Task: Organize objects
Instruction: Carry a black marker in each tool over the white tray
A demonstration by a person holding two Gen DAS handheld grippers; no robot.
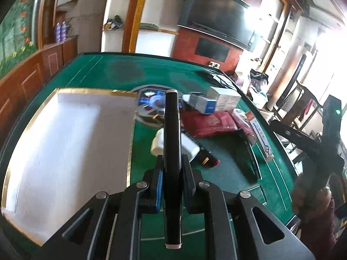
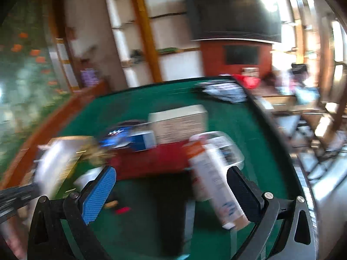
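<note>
The left gripper [image 1: 171,169] is pinching a black marker [image 1: 172,130] (pink-capped) above the green table [image 1: 104,73]; the right gripper [image 2: 171,184] is hanging spread.

Home game room, green felt table [image 1: 108,69], wall television [image 1: 219,13]

1. table [image 1: 112,69]: matt green felt; box [image 1: 65,147]: smooth white inside, shiny gold rim
2. marker [image 1: 172,143]: glossy black plastic
3. pads [image 2: 99,197]: ribbed blue rubber; left gripper [image 1: 172,184]: matt black, metal pins
4. pouch [image 1: 208,123]: red cloth
</note>
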